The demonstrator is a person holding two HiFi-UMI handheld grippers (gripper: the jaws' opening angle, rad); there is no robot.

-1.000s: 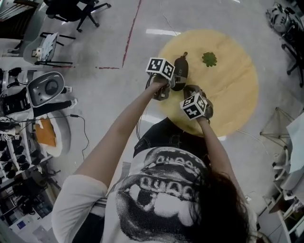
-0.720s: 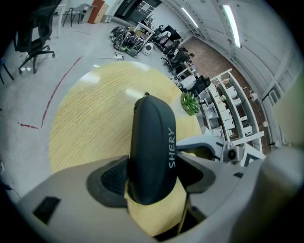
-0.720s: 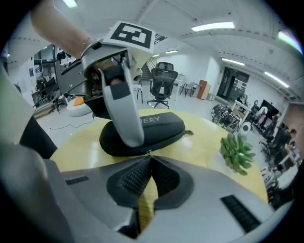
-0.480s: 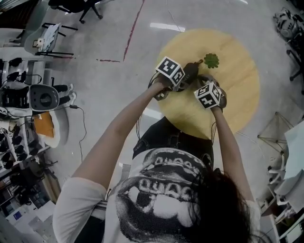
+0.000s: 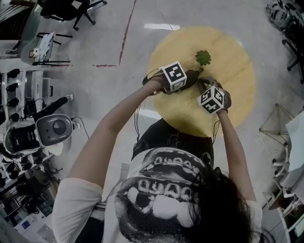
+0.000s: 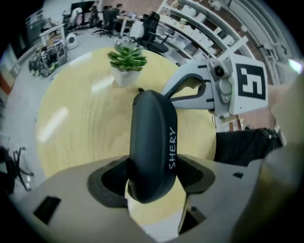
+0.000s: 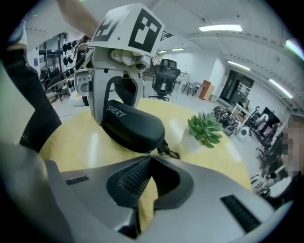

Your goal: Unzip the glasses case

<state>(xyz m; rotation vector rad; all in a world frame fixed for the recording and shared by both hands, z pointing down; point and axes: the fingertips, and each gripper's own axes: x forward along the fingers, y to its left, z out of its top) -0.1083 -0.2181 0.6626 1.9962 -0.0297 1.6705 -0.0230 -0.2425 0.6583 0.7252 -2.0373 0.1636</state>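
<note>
While the left gripper [image 6: 152, 175] has its jaws clamped across one end of the glasses case [image 6: 152, 135], the right gripper [image 7: 151, 157] is closed to a pinch. Its tips meet at the case's other end, on what looks like the zipper pull [image 7: 151, 153]. A small clip loop [image 7: 169, 153] dangles just beside the pull. Case is a black hard shell, held tilted over the near half of the table, closer to the table's left edge; can't tell if its low end touches the wood. Seam looks fully closed on the visible side, so my read is the unzip is at its very start: pull acquired, no travel yet. Next move calls for dragging the pull along the seam and following the curve round the shell's end, with the left clamp as counter-force. Risks: the thin tab could slip out of the pinch, and the rounded shell could twist in the left pads. Round pale-yellow wood-grain table [image 5: 232, 95] carries only a small potted succulent [image 5: 203, 58], between centre and far edge, near the case's pull end but not touching. Beyond: grey polished floor [image 5: 109, 90] with a red line [image 5: 124, 42], an office chair [image 5: 71, 9] and equipment racks [image 5: 14, 142] on the left.
</note>
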